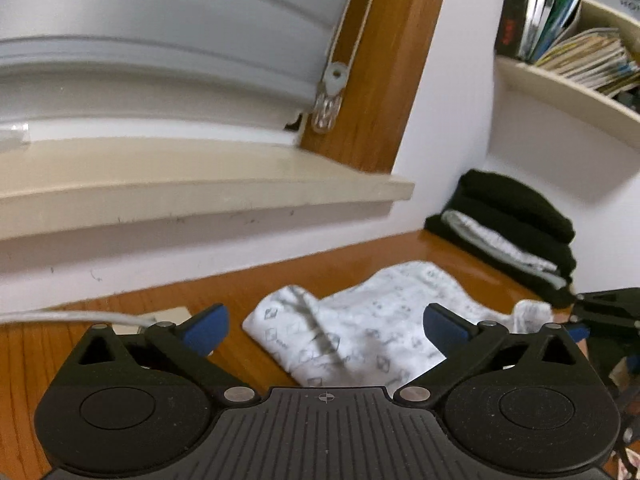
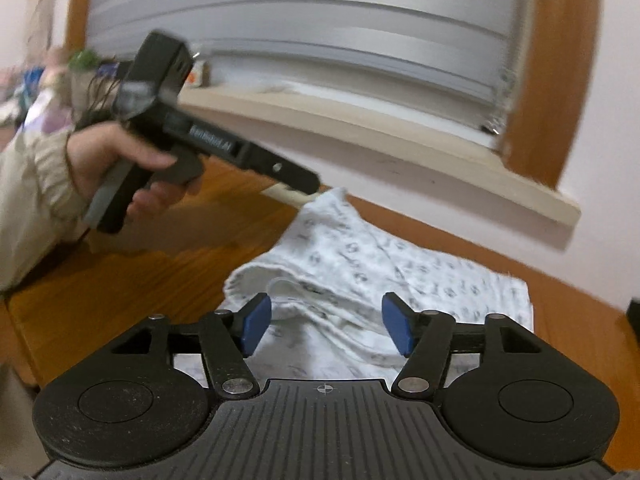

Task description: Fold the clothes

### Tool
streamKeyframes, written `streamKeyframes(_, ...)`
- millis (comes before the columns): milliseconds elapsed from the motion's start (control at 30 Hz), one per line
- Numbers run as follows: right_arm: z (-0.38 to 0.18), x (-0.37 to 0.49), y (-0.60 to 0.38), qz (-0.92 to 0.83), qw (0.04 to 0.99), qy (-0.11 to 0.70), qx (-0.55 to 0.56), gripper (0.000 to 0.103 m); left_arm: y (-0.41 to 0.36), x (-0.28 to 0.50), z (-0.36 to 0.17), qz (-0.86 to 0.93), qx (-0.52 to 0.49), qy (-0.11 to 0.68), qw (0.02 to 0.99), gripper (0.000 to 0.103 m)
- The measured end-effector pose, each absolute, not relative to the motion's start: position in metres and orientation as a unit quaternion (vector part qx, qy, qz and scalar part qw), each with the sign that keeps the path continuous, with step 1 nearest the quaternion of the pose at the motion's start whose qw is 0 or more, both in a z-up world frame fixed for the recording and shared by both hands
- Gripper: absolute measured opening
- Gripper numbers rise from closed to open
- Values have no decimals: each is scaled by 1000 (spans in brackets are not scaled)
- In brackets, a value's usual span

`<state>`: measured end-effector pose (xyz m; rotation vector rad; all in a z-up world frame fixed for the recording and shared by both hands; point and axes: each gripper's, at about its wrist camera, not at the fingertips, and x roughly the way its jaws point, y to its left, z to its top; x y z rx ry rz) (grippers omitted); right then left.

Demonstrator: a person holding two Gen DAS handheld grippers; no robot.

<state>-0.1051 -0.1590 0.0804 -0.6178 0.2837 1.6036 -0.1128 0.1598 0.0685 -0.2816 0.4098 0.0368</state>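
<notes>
Shelf (image 1: 560,84) holds books (image 1: 592,56); left tool (image 1: 326,326) and right tool (image 2: 326,328) gape empty over patterned cloth (image 2: 360,264).

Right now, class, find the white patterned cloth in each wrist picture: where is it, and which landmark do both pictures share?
Left wrist view: the white patterned cloth lies low at centre on the wooden table, beyond the open left gripper.
Right wrist view: the cloth spreads across the lower centre, past the open right gripper.
Shared landmark: the cream window sill.

Both grippers are black with blue pads (image 2: 256,322) and silver screws. The person's sleeve (image 2: 32,200) is beige, gathered at the cuff.
</notes>
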Motion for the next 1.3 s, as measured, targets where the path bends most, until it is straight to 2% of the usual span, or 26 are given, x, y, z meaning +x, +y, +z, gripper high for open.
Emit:
streamKeyframes(67, 82, -114, -156, 707, 633, 111, -294, 73, 164, -117, 70, 24, -149, 198, 968, 103)
streamKeyframes(267, 74, -132, -133, 706, 614, 103, -337, 76, 174, -117, 68, 39, -169, 197, 965, 103)
streamKeyframes(400, 67, -128, -119, 708, 608, 116, -342, 73, 176, -118, 68, 42, -177, 194, 964, 103)
streamKeyframes(433, 67, -123, -117, 712, 604, 125, -335, 54, 176, -119, 68, 42, -177, 193, 964, 103)
streamKeyframes(467, 68, -118, -115, 714, 602, 137, -330, 19, 176, -120, 69, 43, -178, 191, 965, 103)
streamKeyframes(533, 77, -104, -111, 709, 610, 154, -319, 13, 177, -122, 70, 45, -179, 185, 965, 103)
streamKeyframes(667, 109, -61, -107, 682, 661, 145, -276, 11, 179, -126, 73, 51, -186, 176, 965, 103)
streamKeyframes(800, 136, -5, -89, 630, 723, 130, -251, 11, 183, -127, 73, 58, -192, 173, 964, 103)
streamKeyframes(900, 135, 28, -70, 594, 754, 141, -244, 11, 183, -126, 72, 63, -190, 177, 964, 103)
streamKeyframes(1000, 123, 53, -50, 561, 774, 159, -249, 22, 182, -123, 69, 63, -185, 185, 963, 103)
streamKeyframes(1033, 119, 56, -49, 552, 780, 163, -245, 33, 181, -122, 69, 62, -183, 188, 963, 103)
streamKeyframes(1067, 115, 58, -48, 544, 787, 167, -240, 50, 180, -121, 68, 61, -181, 191, 963, 103)
streamKeyframes(1100, 113, 59, -51, 538, 791, 170, -235, 56, 179, -121, 67, 60, -179, 193, 963, 103)
streamKeyframes(1133, 112, 58, -57, 542, 790, 167, -232, 59, 178, -120, 67, 58, -177, 196, 963, 103)
streamKeyframes(1300, 102, 41, -105, 581, 761, 182, -224, 56, 170, -115, 64, 50, -160, 206, 964, 103)
